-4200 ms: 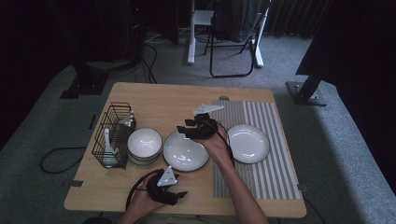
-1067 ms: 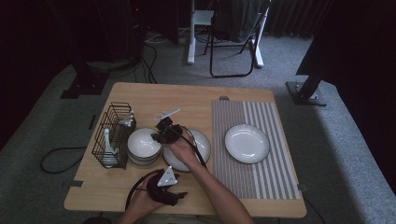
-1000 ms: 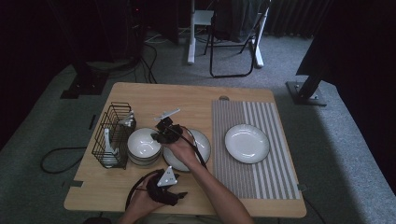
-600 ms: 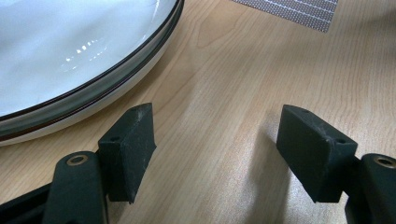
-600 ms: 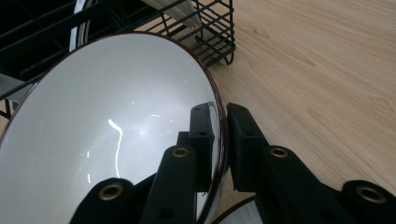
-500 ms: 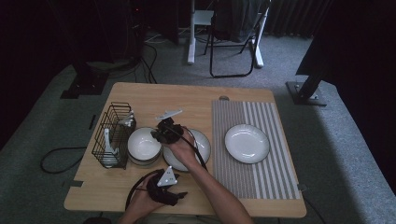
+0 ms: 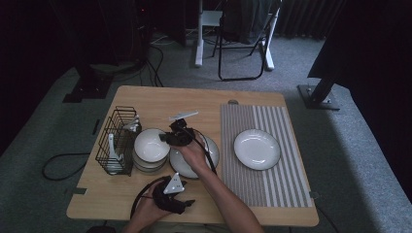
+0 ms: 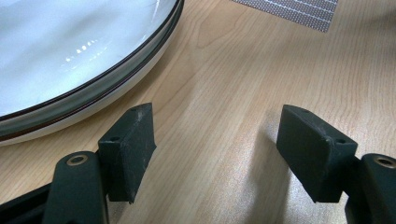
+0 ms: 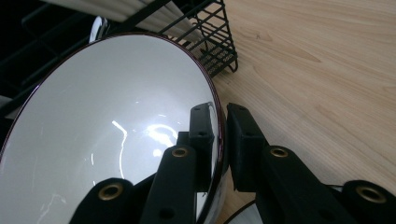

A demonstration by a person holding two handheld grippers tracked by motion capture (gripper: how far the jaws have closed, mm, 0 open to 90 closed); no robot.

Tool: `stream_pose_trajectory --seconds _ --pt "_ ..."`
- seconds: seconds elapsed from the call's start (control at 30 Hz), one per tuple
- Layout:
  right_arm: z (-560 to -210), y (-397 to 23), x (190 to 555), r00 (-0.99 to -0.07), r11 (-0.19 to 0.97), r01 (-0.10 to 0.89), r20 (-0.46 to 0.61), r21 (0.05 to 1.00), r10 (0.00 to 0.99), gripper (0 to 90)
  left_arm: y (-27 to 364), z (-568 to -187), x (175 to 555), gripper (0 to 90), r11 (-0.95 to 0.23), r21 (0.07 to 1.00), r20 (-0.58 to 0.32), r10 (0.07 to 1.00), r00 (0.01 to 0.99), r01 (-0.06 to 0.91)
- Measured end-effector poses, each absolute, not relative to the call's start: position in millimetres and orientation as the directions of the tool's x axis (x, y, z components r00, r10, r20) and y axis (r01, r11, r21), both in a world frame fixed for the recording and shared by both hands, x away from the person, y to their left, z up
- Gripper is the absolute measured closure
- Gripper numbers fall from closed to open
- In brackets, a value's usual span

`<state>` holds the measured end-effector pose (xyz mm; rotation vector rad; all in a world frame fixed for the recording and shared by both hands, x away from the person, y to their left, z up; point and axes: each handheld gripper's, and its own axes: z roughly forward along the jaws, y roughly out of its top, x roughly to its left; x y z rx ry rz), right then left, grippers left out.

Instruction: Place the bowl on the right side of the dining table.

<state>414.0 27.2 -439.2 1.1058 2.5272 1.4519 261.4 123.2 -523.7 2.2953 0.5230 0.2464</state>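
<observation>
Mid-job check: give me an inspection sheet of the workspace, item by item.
Surface: wooden table, striped mat on its right half.
Job's things: top bowl of the stack; plates beside; single plate on the mat.
Clutter: black wire rack at the left.
Grippers: right gripper clamped on the bowl's rim; left gripper open, low over the table.
Cables: one loops at the left gripper; another lies on the floor.
Surroundings: folding chair, carpet.

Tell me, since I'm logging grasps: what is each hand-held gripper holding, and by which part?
The right hand-held gripper clamps the white bowl by its rim. The left hand-held gripper stands open, holding nothing.
</observation>
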Motion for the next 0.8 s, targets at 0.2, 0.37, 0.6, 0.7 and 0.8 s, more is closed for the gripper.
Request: stream_pose_trajectory --seconds 0.2,0.37,0.6,0.7,0.8 --pt "-437.2 20.9 414.7 -0.742 0.289 0.573 0.335 0.767 0.581 81.6 123.2 -523.7 261.4 28.7 -0.631 0.718 0.019 0.44 0.898 0.294" --pt "-435.2 15.6 414.8 -0.738 0.268 0.576 0.35 0.772 0.577 81.6 123.1 -523.8 261.4 28.7 -0.63 0.719 0.019 0.44 0.898 0.294" --pt "-433.2 6.5 413.4 -0.734 0.256 0.575 0.352 0.777 0.58 81.5 122.9 -524.0 261.2 28.7 -0.626 0.721 0.017 0.443 0.896 0.296" --pt "-432.3 -2.7 413.3 -0.725 0.236 0.578 0.359 0.781 0.587 81.5 122.8 -524.1 261.2 28.7 -0.625 0.722 0.016 0.444 0.896 0.296" --pt "-431.8 -11.3 413.8 -0.718 0.223 0.58 0.362 0.783 0.595 81.5 122.9 -524.0 261.2 28.7 -0.626 0.722 0.018 0.444 0.896 0.296"
